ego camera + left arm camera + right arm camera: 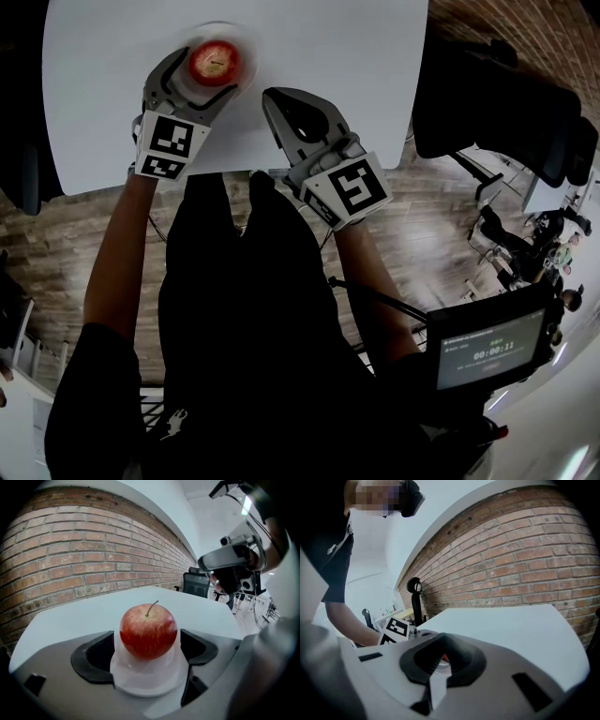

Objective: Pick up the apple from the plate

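Two grippers are over a white table [328, 47], one in each hand of the person. At the left, the left gripper [214, 67] points away from the person and a little downward, and its jaws are wide apart. Its marker cube [172, 145] sits near the wrist.

Between these jaws stands a red apple [148, 631] with a short stem, upright on a small white plate [147, 686]. In the left gripper view one jaw is on each side of the apple, and a narrow gap shows on both sides, so the jaws do not press on it. The plate lies on the table, toward the far edge in the head view. Its rim comes close to both jaws, but I cannot tell if it touches them. Behind the table in the left gripper view is a brick wall [84, 555].

Just to the right of the plate is the right gripper [275, 101]. Its jaws are closed together at the tips and nothing is between them. Through the opening behind the tips, the right gripper view shows a small piece of the red apple. The marker cube [349, 190] of this gripper is over the near edge of the table.

Further right, a dark chair [506, 103] stands on the wooden floor [441, 234]. At the lower right is a small screen [489, 349] with lit digits.
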`<state>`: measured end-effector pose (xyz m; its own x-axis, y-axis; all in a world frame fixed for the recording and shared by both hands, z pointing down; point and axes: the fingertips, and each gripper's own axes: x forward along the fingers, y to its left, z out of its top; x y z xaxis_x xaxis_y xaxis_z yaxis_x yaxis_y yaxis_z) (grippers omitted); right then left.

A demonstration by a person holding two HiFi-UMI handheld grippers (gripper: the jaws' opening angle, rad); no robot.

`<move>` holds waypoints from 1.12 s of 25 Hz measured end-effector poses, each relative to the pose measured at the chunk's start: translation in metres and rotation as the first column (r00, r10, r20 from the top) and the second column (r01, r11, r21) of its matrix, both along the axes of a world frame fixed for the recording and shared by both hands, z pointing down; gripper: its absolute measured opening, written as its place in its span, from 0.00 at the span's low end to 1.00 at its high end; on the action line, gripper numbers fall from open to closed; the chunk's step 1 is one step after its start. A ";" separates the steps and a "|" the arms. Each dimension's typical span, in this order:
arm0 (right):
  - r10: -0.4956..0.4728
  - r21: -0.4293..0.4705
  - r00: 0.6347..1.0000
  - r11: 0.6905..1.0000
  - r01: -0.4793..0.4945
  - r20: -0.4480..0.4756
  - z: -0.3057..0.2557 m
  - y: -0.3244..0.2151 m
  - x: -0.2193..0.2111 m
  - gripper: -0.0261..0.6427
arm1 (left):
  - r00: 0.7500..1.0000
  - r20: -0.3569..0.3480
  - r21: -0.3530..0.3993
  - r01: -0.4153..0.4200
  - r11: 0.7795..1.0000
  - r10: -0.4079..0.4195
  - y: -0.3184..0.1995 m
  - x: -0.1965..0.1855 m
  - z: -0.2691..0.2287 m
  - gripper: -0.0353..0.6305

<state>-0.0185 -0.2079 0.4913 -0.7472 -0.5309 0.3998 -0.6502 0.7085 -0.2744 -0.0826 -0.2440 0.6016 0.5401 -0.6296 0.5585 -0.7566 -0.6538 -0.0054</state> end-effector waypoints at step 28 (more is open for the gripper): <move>0.013 0.010 1.000 1.000 -0.013 0.008 -0.001 -0.002 0.001 0.04 | 1.000 0.012 0.025 -0.015 1.000 0.014 -0.009 0.003 -0.002 0.69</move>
